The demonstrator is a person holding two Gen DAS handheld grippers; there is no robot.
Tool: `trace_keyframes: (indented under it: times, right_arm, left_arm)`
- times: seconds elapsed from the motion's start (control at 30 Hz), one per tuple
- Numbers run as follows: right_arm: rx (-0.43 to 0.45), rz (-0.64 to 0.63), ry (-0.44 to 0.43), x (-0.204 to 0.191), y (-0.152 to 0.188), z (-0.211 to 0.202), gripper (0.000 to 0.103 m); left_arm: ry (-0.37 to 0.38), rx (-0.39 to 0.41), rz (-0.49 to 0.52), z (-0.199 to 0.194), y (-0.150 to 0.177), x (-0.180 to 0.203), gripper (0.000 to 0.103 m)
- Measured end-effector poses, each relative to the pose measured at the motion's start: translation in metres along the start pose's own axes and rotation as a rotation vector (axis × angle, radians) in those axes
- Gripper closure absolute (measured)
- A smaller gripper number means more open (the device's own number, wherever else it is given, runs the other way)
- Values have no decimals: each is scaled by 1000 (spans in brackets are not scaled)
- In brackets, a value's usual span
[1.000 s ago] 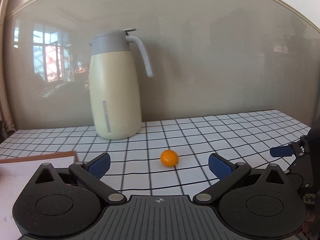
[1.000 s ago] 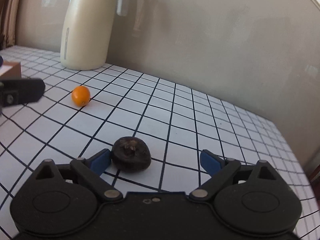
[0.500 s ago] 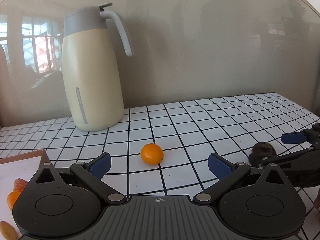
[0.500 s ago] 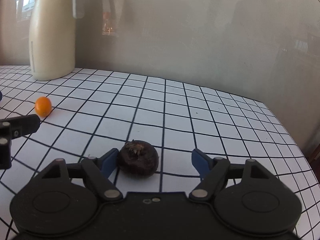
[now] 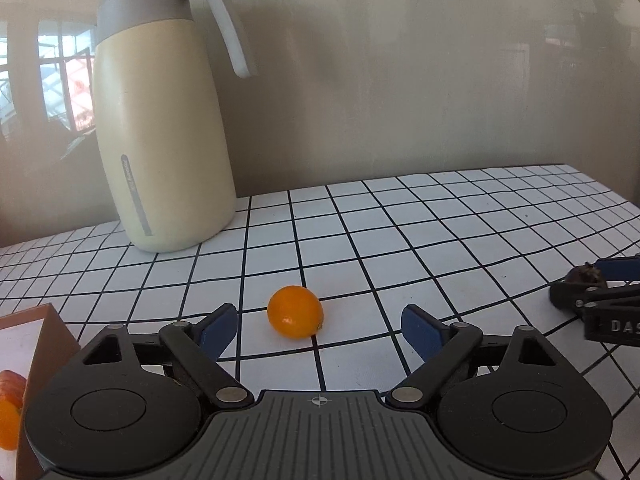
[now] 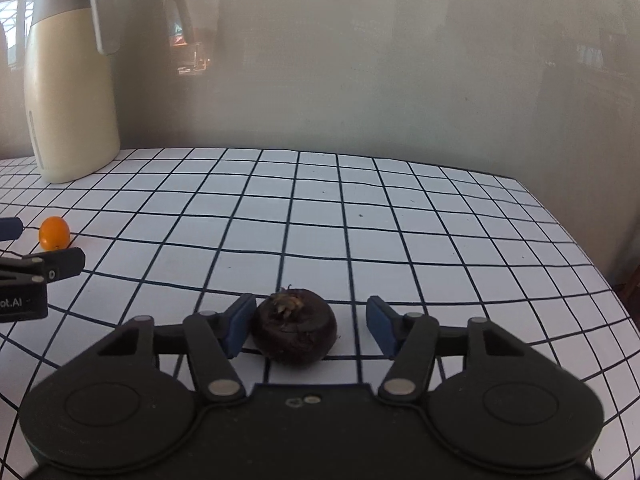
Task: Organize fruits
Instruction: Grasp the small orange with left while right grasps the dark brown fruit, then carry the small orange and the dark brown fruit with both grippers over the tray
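Both my tongs close in on fruit on the bench: left tongs (image 5: 318, 330) straddle the orange (image 5: 295, 312), right tongs (image 6: 308, 326) bracket the dark fruit (image 6: 295, 334), neither clenched yet; next, squeeze and lift.

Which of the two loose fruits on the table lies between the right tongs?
The dark brown fruit. The small orange fruit lies farther left, before the left tongs.

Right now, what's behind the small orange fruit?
Behind the orange fruit is bare checked tablecloth, then the glossy wall. The cream jug stands back and to the left of it. The cloth right behind the fruit is hidden.
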State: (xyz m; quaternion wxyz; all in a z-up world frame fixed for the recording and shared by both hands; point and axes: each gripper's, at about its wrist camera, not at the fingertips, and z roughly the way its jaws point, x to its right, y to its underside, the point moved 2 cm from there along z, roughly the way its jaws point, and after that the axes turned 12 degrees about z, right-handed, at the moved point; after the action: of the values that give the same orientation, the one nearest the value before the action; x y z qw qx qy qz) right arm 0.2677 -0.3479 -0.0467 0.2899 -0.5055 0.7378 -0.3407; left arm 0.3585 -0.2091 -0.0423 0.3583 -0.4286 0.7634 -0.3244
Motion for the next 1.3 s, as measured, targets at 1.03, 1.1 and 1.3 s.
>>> trace_keyframes:
  times: [1.03, 1.1, 1.3]
  right_arm:
    - [32, 11, -19, -5, 4, -41, 69]
    - [38, 0, -24, -11, 5, -47, 69]
    - [46, -14, -50, -22, 9, -63, 69]
  left_arm:
    - [19, 83, 91, -61, 14, 20, 71]
    - [15, 96, 90, -71, 14, 16, 71]
    - [4, 118, 72, -97, 18, 3, 71]
